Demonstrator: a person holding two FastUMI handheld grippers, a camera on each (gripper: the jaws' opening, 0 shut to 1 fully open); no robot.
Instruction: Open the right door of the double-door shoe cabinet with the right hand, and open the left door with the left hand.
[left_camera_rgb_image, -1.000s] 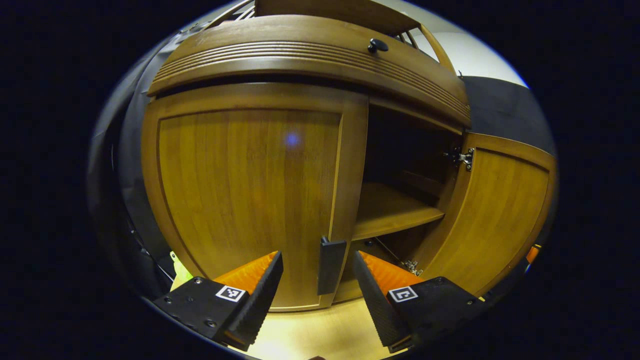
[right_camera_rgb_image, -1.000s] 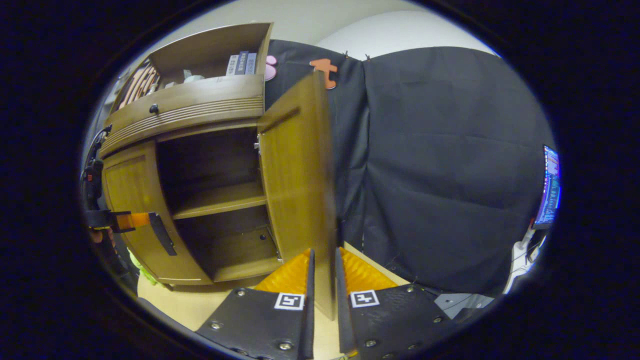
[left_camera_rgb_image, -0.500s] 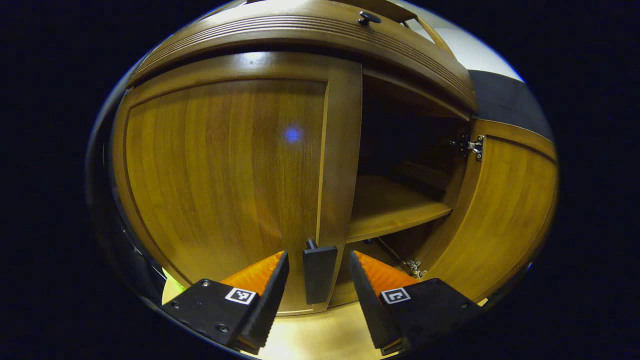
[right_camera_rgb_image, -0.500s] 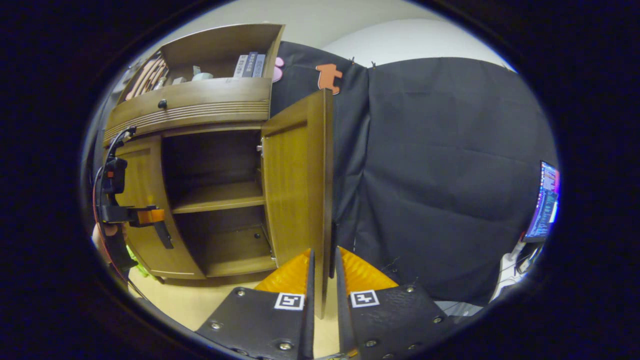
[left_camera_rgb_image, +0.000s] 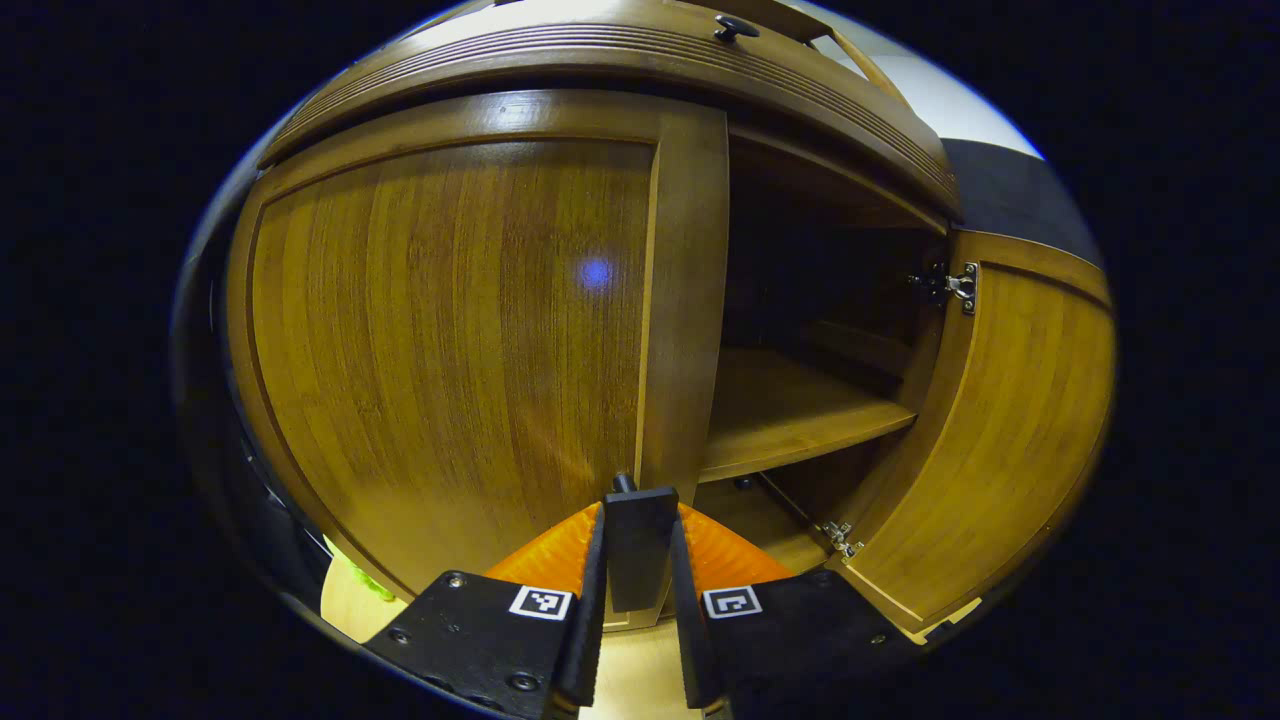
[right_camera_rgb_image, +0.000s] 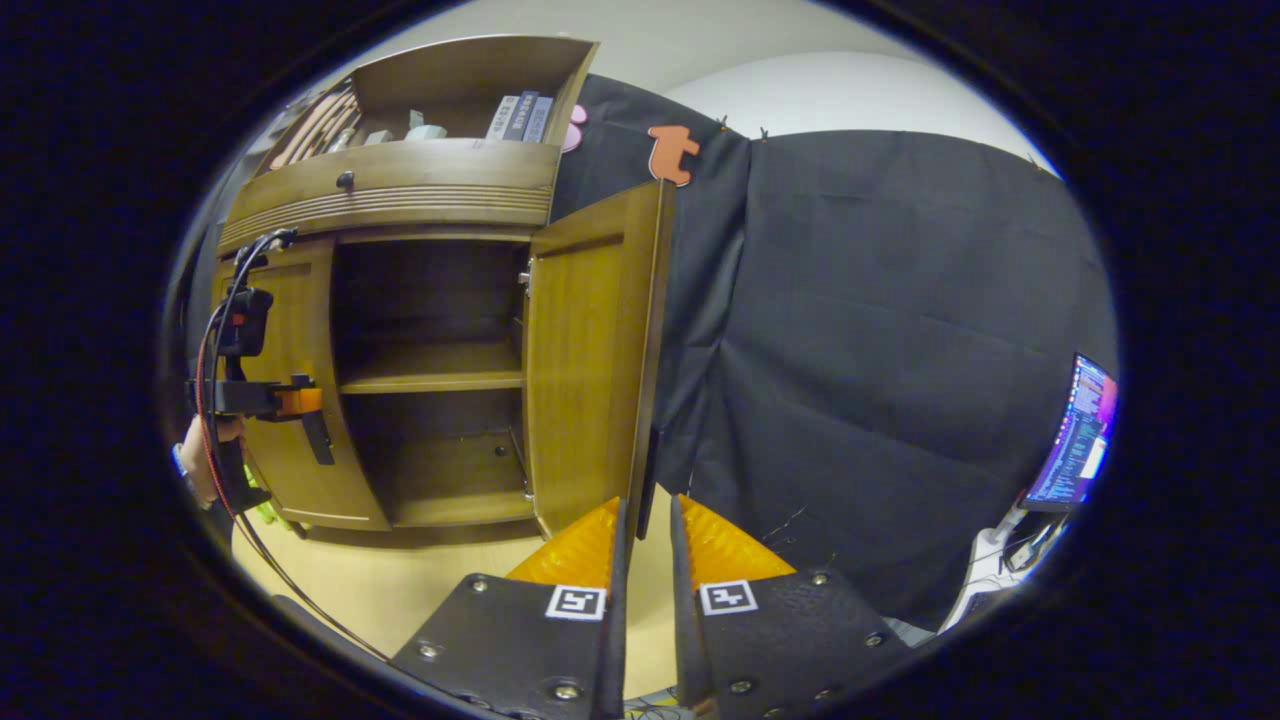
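Cabinet (right_camera_rgb_image: 400, 190): a wooden shoe cabinet standing on the pale floor (right_camera_rgb_image: 400, 590), with a drawer band above its two doors and an open shelf of oddments on top.
Right door (right_camera_rgb_image: 585, 370): swung wide on its hinges, edge-on to the right gripper view, baring the inner shelf (left_camera_rgb_image: 790, 415); this half of the task looks done.
Left door (left_camera_rgb_image: 450, 330): flat against the cabinet front, closed; this half is left to do.
Left door handle (left_camera_rgb_image: 637, 545): a dark upright bar near the door's inner edge, low down.
Left gripper (left_camera_rgb_image: 637, 600): jaws drawn in on the handle from both sides, both fingers seeming to press on it; in the right gripper view it sits at the left door with a hand behind it.
Right gripper (right_camera_rgb_image: 645, 560): jaws nearly together with a thin gap; the right door's free edge stands just beyond the tips, and I cannot tell whether they grip it.
Next, as a judgement: pull the left door outward on its hinge.
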